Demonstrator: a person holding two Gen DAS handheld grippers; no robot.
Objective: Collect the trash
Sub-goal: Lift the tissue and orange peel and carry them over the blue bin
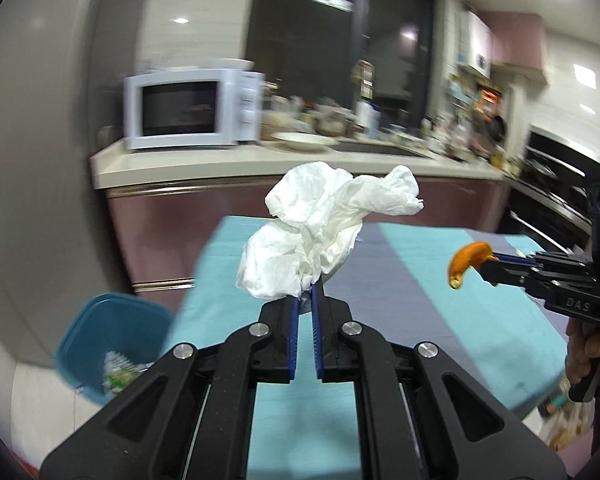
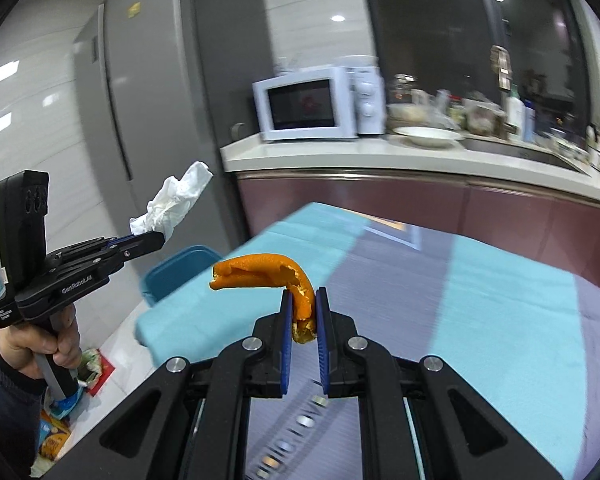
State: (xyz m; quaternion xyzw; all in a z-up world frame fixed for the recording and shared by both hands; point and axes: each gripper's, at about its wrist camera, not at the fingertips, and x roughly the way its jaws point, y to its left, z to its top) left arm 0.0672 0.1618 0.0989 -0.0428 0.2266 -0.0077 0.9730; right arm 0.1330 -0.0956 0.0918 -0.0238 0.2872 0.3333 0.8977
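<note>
My left gripper (image 1: 306,294) is shut on a crumpled white tissue (image 1: 320,236) and holds it in the air above the table's left part. It also shows in the right wrist view (image 2: 156,240) with the tissue (image 2: 172,204). My right gripper (image 2: 304,300) is shut on a curved orange peel (image 2: 268,272), held above the table. In the left wrist view the right gripper (image 1: 496,260) and the peel (image 1: 468,260) are at the right. A blue trash bin (image 1: 100,320) with some trash inside stands on the floor left of the table.
The table has a turquoise and grey cloth (image 1: 420,280). A kitchen counter (image 1: 220,164) behind it carries a white microwave (image 1: 192,108), a plate and clutter. A grey fridge (image 2: 172,80) stands at the left. Bags and packets lie on the floor (image 2: 60,420).
</note>
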